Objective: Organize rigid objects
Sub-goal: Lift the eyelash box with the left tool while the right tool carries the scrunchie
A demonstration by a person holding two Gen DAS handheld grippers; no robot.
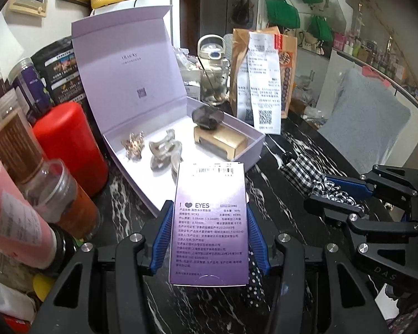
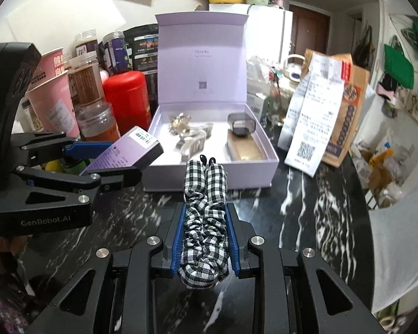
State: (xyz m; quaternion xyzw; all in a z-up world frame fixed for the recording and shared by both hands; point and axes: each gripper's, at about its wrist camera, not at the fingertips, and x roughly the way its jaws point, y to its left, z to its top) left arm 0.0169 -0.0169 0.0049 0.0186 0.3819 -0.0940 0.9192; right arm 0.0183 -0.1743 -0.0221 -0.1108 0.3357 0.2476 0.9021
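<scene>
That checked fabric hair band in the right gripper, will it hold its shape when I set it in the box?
Probably not: the checked hair band looks soft and bunches between the right gripper's fingers. Its free end droops, so it will likely slump flat. It seems light and unlikely to roll.

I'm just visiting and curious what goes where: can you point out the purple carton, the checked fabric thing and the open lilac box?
purple carton (image 1: 209, 233), left wrist view, on its printed face.
checked fabric thing (image 2: 204, 222), right wrist view, on its gathered middle.
open lilac box (image 2: 209, 172), right wrist view, on its front wall.
</scene>
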